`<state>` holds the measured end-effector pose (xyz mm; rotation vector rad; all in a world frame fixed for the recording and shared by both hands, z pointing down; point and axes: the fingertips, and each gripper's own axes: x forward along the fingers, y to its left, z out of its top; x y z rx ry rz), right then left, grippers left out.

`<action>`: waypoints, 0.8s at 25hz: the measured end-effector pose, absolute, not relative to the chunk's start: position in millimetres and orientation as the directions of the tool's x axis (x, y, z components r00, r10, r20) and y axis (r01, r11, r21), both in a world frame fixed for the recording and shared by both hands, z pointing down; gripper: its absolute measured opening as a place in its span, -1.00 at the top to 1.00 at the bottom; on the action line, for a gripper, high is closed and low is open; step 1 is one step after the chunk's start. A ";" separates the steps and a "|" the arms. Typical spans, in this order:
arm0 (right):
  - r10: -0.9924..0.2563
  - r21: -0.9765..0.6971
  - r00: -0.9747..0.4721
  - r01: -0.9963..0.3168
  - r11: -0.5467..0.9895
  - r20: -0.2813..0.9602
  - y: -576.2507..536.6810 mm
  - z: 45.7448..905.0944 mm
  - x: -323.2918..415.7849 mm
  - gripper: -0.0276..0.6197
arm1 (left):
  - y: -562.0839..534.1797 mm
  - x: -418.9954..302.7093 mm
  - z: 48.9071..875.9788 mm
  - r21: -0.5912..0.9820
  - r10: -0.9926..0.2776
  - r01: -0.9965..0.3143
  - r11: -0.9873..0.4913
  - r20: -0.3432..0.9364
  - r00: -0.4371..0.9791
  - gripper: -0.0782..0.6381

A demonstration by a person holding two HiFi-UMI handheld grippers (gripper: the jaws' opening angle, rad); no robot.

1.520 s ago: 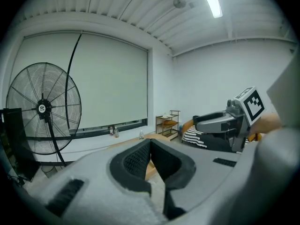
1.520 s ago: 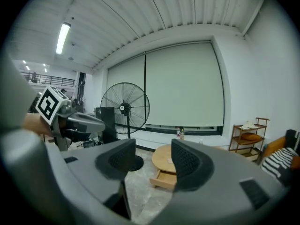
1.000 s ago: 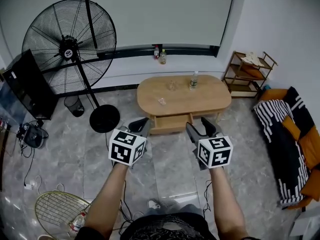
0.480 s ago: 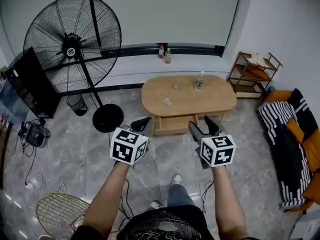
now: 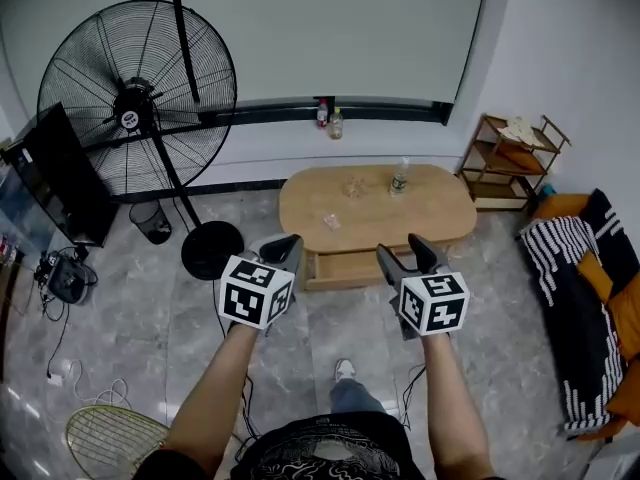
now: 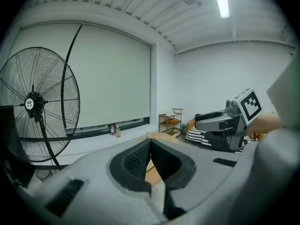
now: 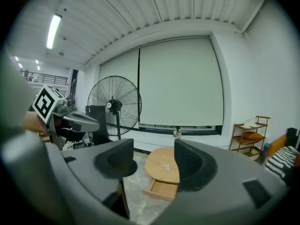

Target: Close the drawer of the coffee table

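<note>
The coffee table (image 5: 375, 203), an oval of pale wood, stands on a grey marbled tile floor (image 5: 130, 308) below a wide window covered by a white roller blind (image 5: 340, 28). Its drawer (image 5: 345, 266) hangs open on the near side, well apart from both tools. A bottle (image 5: 398, 178) and a glass (image 5: 352, 186) stand on the tabletop. A big standing fan (image 5: 135, 98) fills the left, with a dark screen (image 5: 60, 178) and a small bin (image 5: 152, 218) beside it. A wooden shelf (image 5: 512, 148) sits in the right corner, and a sofa with a striped throw (image 5: 580, 298) lines the right wall. The left gripper (image 5: 280, 250) has its jaws pressed together at the tips, empty. The right gripper (image 5: 402, 250) has its jaws spread with nothing in their grip; the open drawer shows beyond the gap
</note>
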<state>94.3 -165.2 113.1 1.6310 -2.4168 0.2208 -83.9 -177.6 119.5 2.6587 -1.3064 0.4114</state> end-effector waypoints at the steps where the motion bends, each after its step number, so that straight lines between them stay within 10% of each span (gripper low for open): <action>1: -0.894 -0.005 -0.363 -0.927 0.375 0.261 -173.8 113.9 96.0 0.09 | -185.5 -82.4 120.5 0.015 -0.753 -0.794 -0.607 0.309 0.581 0.77; 20: -0.857 -0.013 -0.411 -0.904 0.428 0.310 -260.1 197.0 109.1 0.06 | -264.4 -52.3 190.3 -0.007 -0.746 -0.791 -0.611 0.338 0.573 0.77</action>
